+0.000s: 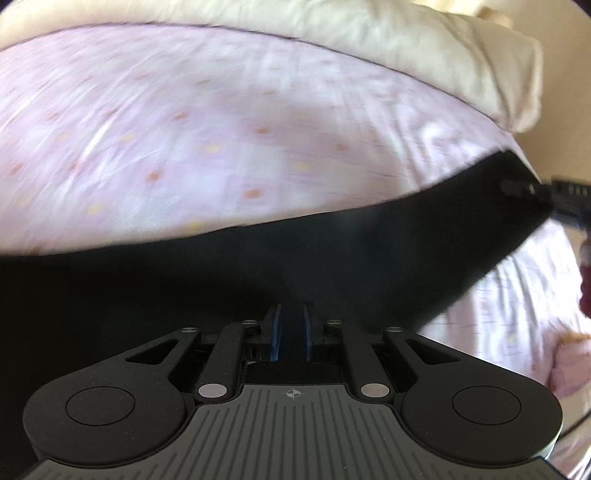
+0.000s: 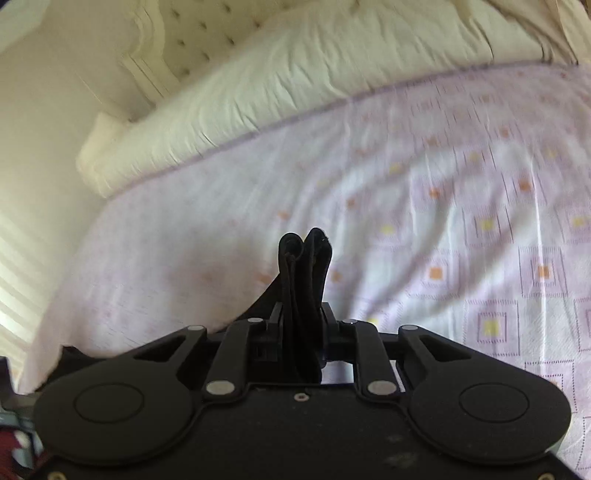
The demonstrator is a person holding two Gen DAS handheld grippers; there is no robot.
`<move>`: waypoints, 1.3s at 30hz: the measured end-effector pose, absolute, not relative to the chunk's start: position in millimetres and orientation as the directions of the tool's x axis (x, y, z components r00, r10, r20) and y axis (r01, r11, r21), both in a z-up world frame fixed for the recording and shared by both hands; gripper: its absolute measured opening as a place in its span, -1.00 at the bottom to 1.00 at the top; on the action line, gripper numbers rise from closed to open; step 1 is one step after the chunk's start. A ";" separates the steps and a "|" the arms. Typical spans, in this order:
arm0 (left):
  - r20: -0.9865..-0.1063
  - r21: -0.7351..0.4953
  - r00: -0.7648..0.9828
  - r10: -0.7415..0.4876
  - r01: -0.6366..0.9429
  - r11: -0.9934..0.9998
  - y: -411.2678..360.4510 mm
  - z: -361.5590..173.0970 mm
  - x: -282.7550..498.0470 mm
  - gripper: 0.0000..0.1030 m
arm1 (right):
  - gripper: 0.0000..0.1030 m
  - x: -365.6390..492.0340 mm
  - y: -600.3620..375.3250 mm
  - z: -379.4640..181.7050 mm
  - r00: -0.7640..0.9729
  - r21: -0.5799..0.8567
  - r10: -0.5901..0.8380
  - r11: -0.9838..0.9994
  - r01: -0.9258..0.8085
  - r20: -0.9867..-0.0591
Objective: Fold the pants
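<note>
Both grippers, left gripper (image 1: 291, 328) and right gripper (image 2: 301, 325), are clamped on black pants (image 1: 258, 258) stretched above the patterned bedsheet (image 1: 184, 129).

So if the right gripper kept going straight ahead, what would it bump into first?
The right gripper, shut on the black pants, points across the pink patterned bedsheet. It would probably meet that sheet first, or the cream pillow behind it; the blurred picture leaves depth unclear.

I see a bed (image 2: 424, 206) with a pale pink patterned sheet, a cream pillow (image 2: 295, 81) along its head, and a tufted cream headboard (image 2: 192, 33) behind.
</note>
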State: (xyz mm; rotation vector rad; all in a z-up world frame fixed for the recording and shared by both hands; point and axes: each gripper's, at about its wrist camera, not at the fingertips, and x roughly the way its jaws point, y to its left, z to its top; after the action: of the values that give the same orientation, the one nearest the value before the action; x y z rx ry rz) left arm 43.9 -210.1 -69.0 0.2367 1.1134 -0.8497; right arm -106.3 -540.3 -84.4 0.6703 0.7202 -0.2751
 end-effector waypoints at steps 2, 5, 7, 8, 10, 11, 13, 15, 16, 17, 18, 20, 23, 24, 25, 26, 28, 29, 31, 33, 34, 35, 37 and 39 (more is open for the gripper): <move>-0.856 -0.245 0.145 -0.496 0.731 0.637 -226.8 -72.2 40.0 -0.76 | -0.63 -102.6 -534.7 -66.6 0.738 0.462 -0.014 0.771 0.437 -0.675; -0.862 -0.245 0.119 -0.492 0.752 0.611 -247.4 -86.9 34.9 -0.76 | -0.63 -95.9 -522.1 -44.1 0.744 0.446 -0.021 0.789 0.423 -0.667; -0.855 -0.200 0.161 -0.493 0.775 0.600 -253.6 -93.1 27.7 -0.76 | -0.63 -90.7 -509.4 -29.1 0.749 0.441 -0.024 0.795 0.416 -0.663; -0.856 -0.186 0.171 -0.488 0.779 0.598 -255.1 -92.8 25.3 -0.76 | -0.63 -89.1 -503.4 -23.0 0.750 0.445 -0.021 0.794 0.414 -0.661; -0.857 -0.201 0.162 -0.489 0.769 0.607 -251.4 -89.1 26.6 -0.76 | -0.63 -83.0 -486.9 -10.4 0.753 0.444 -0.014 0.800 0.404 -0.658; -0.858 -0.210 0.166 -0.486 0.750 0.627 -244.4 -86.2 29.8 -0.76 | -0.63 -78.2 -476.8 -4.2 0.753 0.440 -0.012 0.806 0.397 -0.658; -0.846 -0.200 0.221 -0.485 0.711 0.674 -220.2 -76.0 36.7 -0.76 | -0.63 -69.3 -452.1 9.8 0.760 0.437 0.006 0.821 0.366 -0.649; -0.831 -0.191 0.272 -0.485 0.680 0.708 -193.1 -66.3 44.0 -0.76 | -0.63 -57.5 -425.2 19.6 0.770 0.441 0.031 0.834 0.331 -0.637; -0.825 -0.191 0.296 -0.482 0.656 0.730 -174.1 -61.7 48.1 -0.76 | -0.63 -48.7 -410.5 21.8 0.773 0.448 0.051 0.838 0.311 -0.632; -0.821 -0.194 0.315 -0.476 0.630 0.752 -155.2 -58.5 52.5 -0.76 | -0.63 -41.4 -395.5 23.7 0.775 0.454 0.070 0.842 0.292 -0.628; -0.820 -0.196 0.328 -0.469 0.609 0.769 -140.7 -56.6 56.6 -0.76 | -0.63 -33.4 -377.6 24.7 0.775 0.458 0.091 0.847 0.270 -0.625; -0.816 -0.197 0.361 -0.453 0.562 0.803 -103.7 -52.7 63.7 -0.76 | -0.63 -16.1 -339.4 22.4 0.771 0.468 0.140 0.856 0.222 -0.621; -0.812 -0.185 0.408 -0.417 0.498 0.847 -55.1 -47.3 73.6 -0.76 | -0.63 8.9 -281.3 6.4 0.745 0.469 0.200 0.867 0.168 -0.636; -0.813 -0.184 0.417 -0.407 0.478 0.859 -41.1 -46.3 75.7 -0.76 | -0.63 16.8 -262.3 -1.1 0.734 0.461 0.210 0.874 0.155 -0.646; -0.815 -0.186 0.424 -0.395 0.455 0.871 -26.6 -46.0 78.2 -0.76 | -0.63 24.7 -239.8 -10.7 0.720 0.447 0.217 0.883 0.144 -0.660; -0.817 -0.187 0.427 -0.387 0.439 0.879 -17.0 -45.6 80.1 -0.76 | -0.63 30.8 -222.2 -20.0 0.708 0.436 0.219 0.890 0.138 -0.672; -0.823 -0.186 0.431 -0.369 0.410 0.893 4.3 -46.5 83.1 -0.76 | -0.63 43.9 -190.6 -43.2 0.676 0.417 0.228 0.900 0.128 -0.701; -0.825 -0.185 0.434 -0.361 0.396 0.900 12.0 -47.5 83.7 -0.76 | -0.63 49.3 -179.0 -54.0 0.663 0.405 0.227 0.906 0.126 -0.713; -0.828 -0.186 0.437 -0.352 0.378 0.907 22.1 -48.0 83.3 -0.76 | -0.63 57.8 -153.1 -74.4 0.636 0.361 0.218 0.927 0.102 -0.740; -0.827 -0.193 0.439 -0.350 0.362 0.912 32.1 -49.2 82.1 -0.76 | -0.61 62.4 -132.2 -87.6 0.629 0.303 0.185 0.949 0.084 -0.755; -0.827 -0.200 0.439 -0.351 0.355 0.913 35.4 -49.5 82.0 -0.76 | -0.52 63.4 -122.0 -93.7 0.629 0.265 0.166 0.962 0.066 -0.759; -0.826 -0.204 0.440 -0.353 0.350 0.914 39.7 -48.2 80.1 -0.76 | -0.43 64.4 -115.6 -96.9 0.631 0.249 0.168 0.968 0.042 -0.757; -0.822 -0.207 0.445 -0.355 0.347 0.914 42.3 -46.1 79.5 -0.76 | -0.04 64.7 -109.3 -99.1 0.632 0.269 0.222 0.963 -0.022 -0.743; -0.815 -0.212 0.451 -0.364 0.354 0.911 44.0 -43.0 77.2 -0.76 | 0.02 56.8 -108.8 -89.0 0.640 0.307 0.282 0.949 -0.075 -0.715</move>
State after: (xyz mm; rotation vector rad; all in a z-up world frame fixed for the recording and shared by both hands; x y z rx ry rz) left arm 77.2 44.0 -43.0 -0.0116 1.0100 -0.4435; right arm 56.8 -108.8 -89.0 0.2595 0.8542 0.2063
